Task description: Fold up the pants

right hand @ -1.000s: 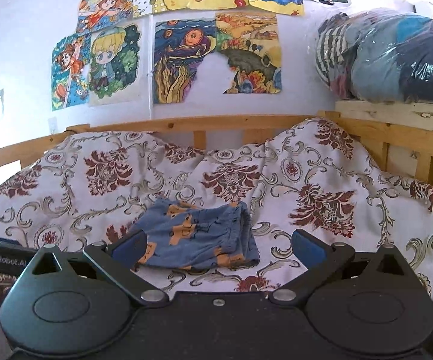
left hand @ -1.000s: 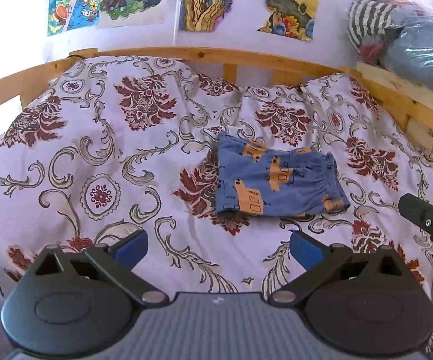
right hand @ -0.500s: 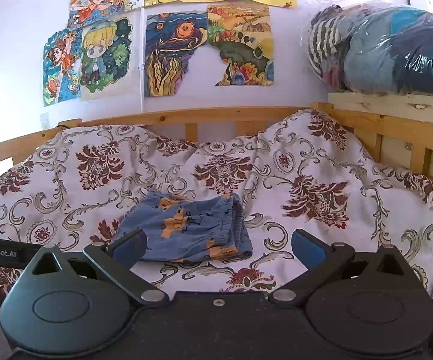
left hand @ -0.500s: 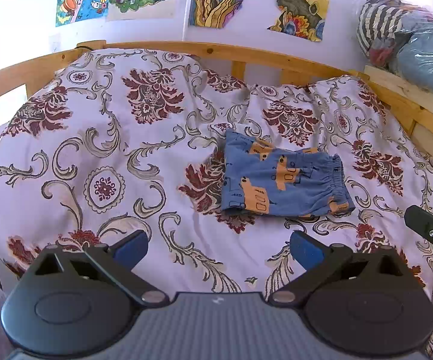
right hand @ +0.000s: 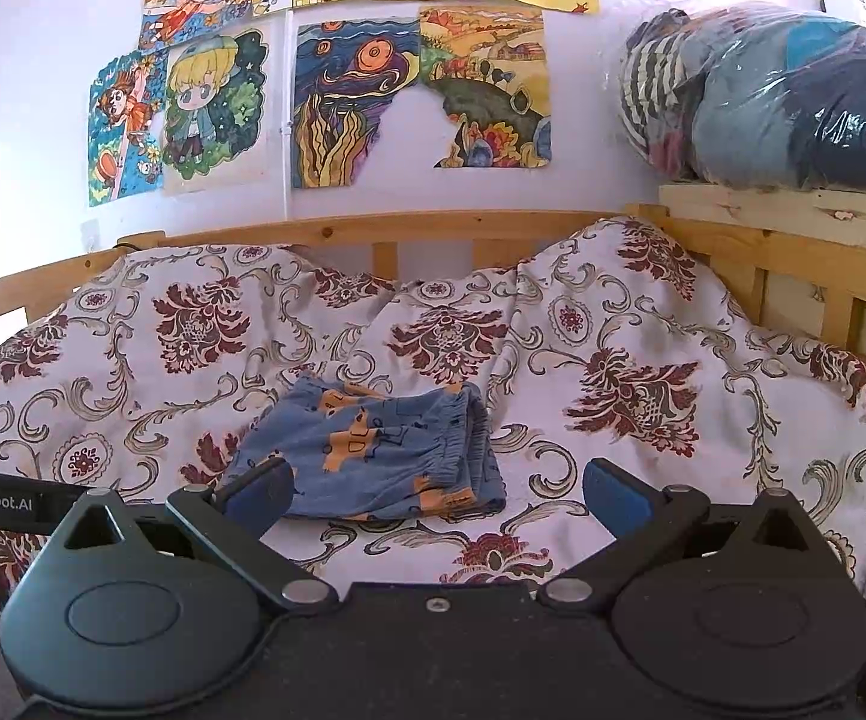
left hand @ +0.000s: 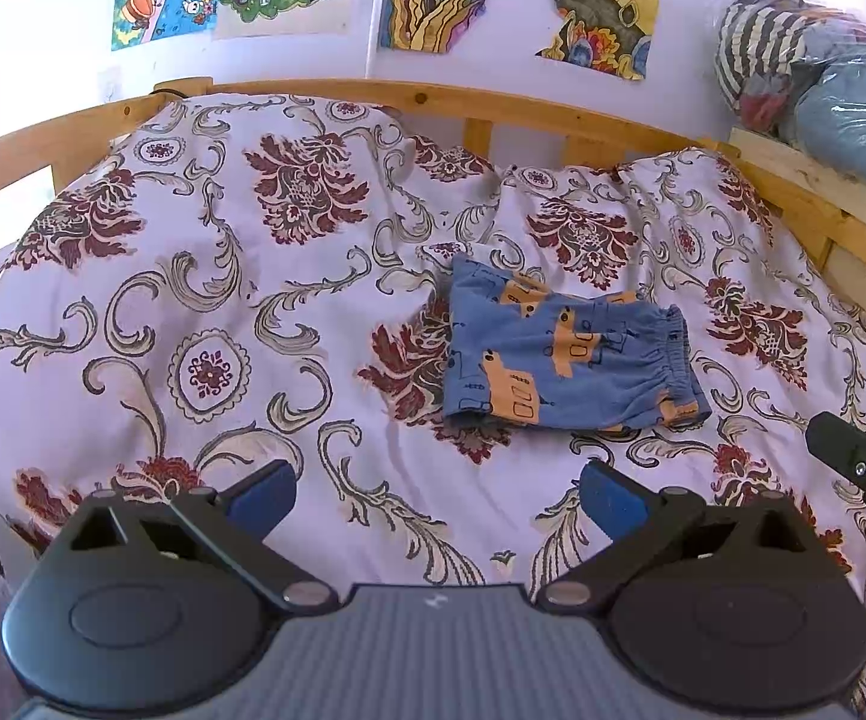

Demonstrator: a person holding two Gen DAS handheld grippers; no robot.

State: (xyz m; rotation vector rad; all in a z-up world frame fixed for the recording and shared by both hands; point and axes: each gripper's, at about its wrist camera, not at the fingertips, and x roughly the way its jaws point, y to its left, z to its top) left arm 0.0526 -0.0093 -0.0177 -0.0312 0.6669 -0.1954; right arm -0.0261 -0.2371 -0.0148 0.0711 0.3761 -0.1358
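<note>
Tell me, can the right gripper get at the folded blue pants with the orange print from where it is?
Probably yes. The right gripper is open and empty, and the folded blue pants with the orange print lie just ahead on the floral quilt, nothing between.

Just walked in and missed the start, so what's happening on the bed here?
A person holds a gripper in each hand above a bed covered by a floral quilt. The left gripper and right gripper are both open and empty. The small blue pants lie folded into a compact rectangle on the quilt, touched by neither gripper.
</note>
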